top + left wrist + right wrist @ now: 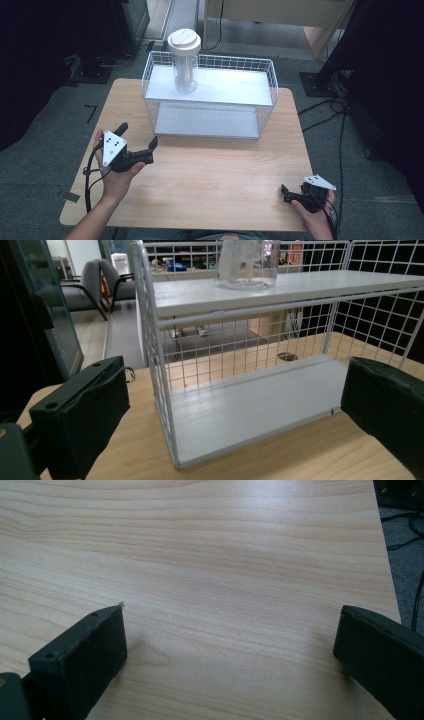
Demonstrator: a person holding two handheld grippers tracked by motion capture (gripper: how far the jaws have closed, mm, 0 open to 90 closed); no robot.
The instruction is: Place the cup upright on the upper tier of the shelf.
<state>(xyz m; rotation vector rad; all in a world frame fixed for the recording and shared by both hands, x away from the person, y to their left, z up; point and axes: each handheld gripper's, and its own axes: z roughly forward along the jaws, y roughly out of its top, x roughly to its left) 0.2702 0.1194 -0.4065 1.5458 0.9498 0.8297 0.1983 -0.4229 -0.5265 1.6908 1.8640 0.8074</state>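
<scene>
High view shows both tongs low over the pale wooden table, each with its jaws spread apart and nothing between them. The left gripper sits just short of the front left corner of the white two-tier wire shelf rack; the right gripper hangs well apart from the rack, near the table's close right edge. The thing nearest the left tongs beyond the rack is the clear plastic jar with a cream round lid, standing upright on the upper shelf, ahead of and above the left jaws, toward the rack's left end.

Judging by this, the work has hardly begun: the jar is untouched, the lower shelf is bare, and the whole reach, grasp and move are left to do.

Left gripper view cuts the jar off at the top, so its lid and contents cannot be read there. Right gripper view gives bare wood grain between the right gripper jaws. What the jar holds is unclear even from above.
</scene>
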